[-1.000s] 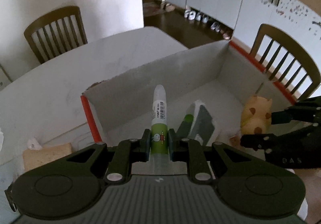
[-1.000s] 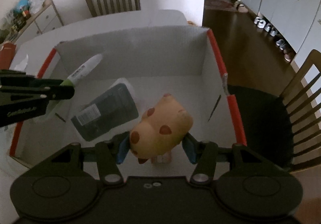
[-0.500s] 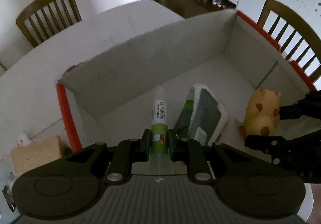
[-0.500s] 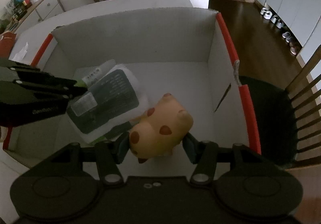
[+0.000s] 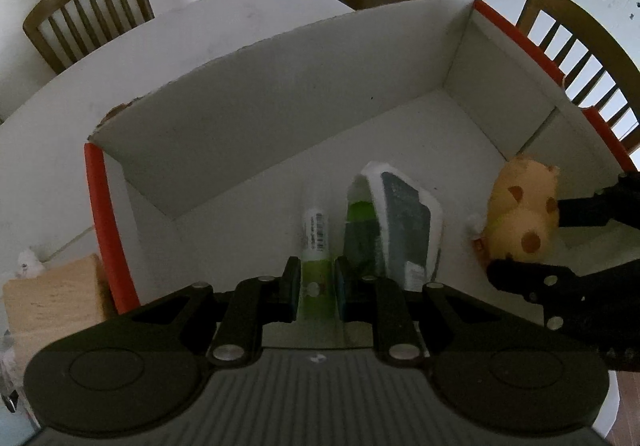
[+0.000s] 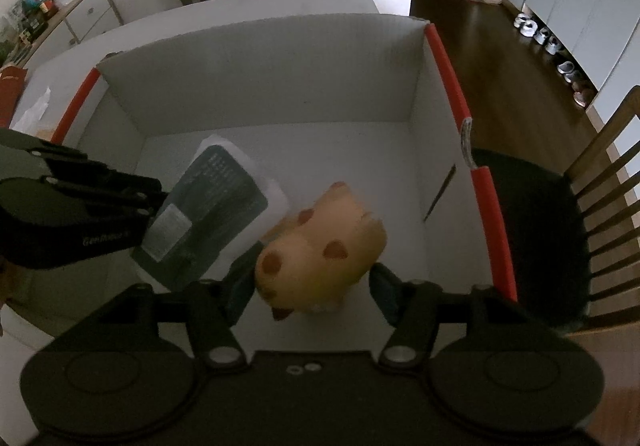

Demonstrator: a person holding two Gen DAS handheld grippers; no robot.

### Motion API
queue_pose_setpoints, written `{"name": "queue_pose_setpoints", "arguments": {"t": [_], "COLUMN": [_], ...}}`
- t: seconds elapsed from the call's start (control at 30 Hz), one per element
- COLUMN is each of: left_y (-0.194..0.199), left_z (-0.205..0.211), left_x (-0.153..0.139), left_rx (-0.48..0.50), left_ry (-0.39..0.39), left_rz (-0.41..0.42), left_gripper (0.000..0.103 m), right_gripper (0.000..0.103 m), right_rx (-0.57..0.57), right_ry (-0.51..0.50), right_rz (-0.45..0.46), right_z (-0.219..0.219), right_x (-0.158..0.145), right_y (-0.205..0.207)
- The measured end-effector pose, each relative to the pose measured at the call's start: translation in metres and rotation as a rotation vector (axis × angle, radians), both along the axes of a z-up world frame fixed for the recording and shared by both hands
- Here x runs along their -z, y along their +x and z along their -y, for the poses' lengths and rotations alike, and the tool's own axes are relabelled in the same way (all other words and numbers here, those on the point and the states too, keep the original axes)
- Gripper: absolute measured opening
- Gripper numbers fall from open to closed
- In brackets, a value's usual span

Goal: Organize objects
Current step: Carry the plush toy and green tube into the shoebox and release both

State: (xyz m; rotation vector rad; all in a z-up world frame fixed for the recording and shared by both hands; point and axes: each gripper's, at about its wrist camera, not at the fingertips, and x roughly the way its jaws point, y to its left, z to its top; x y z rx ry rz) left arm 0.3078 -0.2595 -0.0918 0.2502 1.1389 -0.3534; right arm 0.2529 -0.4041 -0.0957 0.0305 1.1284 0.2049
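A white cardboard box (image 5: 280, 86) with red edges sits on the white table. My left gripper (image 5: 314, 286) is shut on a green and white tube (image 5: 315, 242), held low inside the box beside a dark packet (image 5: 400, 222). My right gripper (image 6: 316, 286) is around a tan spotted toy animal (image 6: 324, 246) low inside the box; the right pad stands slightly off the toy. The toy (image 5: 520, 214) and right gripper (image 5: 560, 246) show at the right of the left wrist view. The left gripper (image 6: 80, 214) and the packet (image 6: 208, 210) show in the right wrist view.
A wooden block (image 5: 48, 298) lies on the table left of the box. Wooden chairs stand behind the table (image 5: 84, 6) and to the right (image 5: 580, 50). A dark chair seat (image 6: 532, 238) is right of the box. A dresser (image 6: 60, 18) stands far left.
Both grippers have lowered into the box with their objects. The tube has come down next to the packet, and the toy has tilted and sits lower near the box floor.
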Motion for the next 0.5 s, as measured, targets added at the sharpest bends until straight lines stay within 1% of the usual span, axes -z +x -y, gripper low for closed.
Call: {"name": "queue_pose_setpoints", "arguments": {"t": [0.2,0.27,0.37,0.5], "left_y": [-0.006,-0.009,-0.015,-0.021], "left_z": [-0.007,-0.01,-0.014,-0.021], "left_x": [-0.007,-0.011,-0.019,-0.033], "left_rx": [-0.017,-0.025,-0.029,-0.023], "left_ry": [-0.007,-0.021,-0.039,-0.077], "left_rz": [0.011,0.019,0.04,0.06], "left_gripper": [0.018,0.027,0.031,0.032], "right_gripper": [0.066,0.069,0.072,0.072], "right_rx": [-0.002,-0.002,-0.004,0.004], "right_ry": [0.001,0.004,0.005,0.01], "right_rz": [0.013,0.019,0.034,0.064], "right_z": [0.001,0.001,0.002,0.007], "right_x": [-0.003,-0.006,-0.013,-0.025], "right_y": [-0.005,-0.007,-0.01,-0.016]}}
